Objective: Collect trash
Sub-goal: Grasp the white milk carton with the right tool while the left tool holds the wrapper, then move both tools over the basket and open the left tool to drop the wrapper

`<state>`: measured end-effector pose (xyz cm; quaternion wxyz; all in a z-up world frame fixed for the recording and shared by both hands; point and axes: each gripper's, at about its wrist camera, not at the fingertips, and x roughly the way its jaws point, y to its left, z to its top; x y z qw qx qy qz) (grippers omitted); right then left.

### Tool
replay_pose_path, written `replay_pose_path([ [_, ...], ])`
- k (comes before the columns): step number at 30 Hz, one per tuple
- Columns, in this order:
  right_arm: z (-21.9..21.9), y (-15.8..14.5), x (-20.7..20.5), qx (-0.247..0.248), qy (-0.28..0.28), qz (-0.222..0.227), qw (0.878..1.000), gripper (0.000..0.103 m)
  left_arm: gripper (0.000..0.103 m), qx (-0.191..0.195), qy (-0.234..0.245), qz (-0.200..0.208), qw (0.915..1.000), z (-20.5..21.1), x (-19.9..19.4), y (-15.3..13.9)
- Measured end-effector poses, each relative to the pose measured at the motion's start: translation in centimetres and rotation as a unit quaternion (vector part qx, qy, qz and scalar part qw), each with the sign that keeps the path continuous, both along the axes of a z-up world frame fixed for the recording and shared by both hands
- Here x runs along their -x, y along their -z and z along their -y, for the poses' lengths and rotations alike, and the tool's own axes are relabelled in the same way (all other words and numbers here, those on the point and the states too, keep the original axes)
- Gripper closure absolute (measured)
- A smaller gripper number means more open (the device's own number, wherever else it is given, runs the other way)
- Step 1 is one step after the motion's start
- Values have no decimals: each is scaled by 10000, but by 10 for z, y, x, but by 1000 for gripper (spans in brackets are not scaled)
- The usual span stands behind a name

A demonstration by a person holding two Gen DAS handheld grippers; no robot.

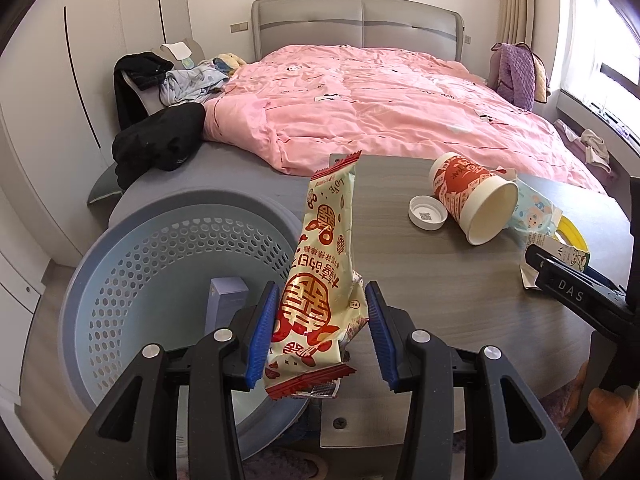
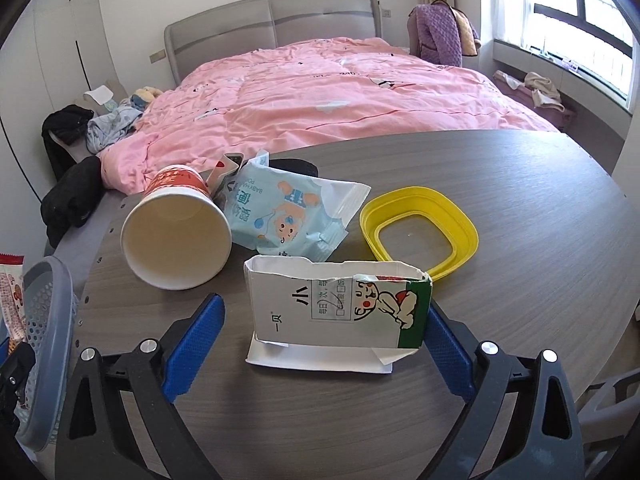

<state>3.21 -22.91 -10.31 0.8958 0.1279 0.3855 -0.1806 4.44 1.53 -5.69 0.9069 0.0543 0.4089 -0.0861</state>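
The left tool [image 1: 320, 332] pinches a crinkled glossy snack wrapper [image 1: 320, 280] upright above a perforated round plastic basket [image 1: 160, 264] beside the wood-grain surface's [image 2: 520, 208] left edge. The right tool [image 2: 324, 348], jaws wide, straddles a torn rectangular paper carton [image 2: 340, 308] at the near edge.

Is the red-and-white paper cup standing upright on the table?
No, the red-and-white paper cup lies on its side on the grey wooden table, its open mouth facing the camera.
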Motion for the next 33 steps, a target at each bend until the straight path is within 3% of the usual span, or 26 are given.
replay_pose_path([
  [2, -1, 1, -2, 2, -43, -35, 10000, 22, 60, 23, -21, -10, 10000, -1, -1, 1],
  [17, -28, -17, 13, 48, -533, 151, 9985, 24, 60, 86, -291, 53, 9995, -27, 14, -7],
  [26, -80, -51, 17, 73, -1354, 475, 9896, 24, 60, 45, -823, 150, 9965, -71, 26, -18],
  [33, -143, -68, 4, 109, -2360, 594, 9699, 24, 60, -26, -1283, 211, 9915, -110, 27, -25],
])
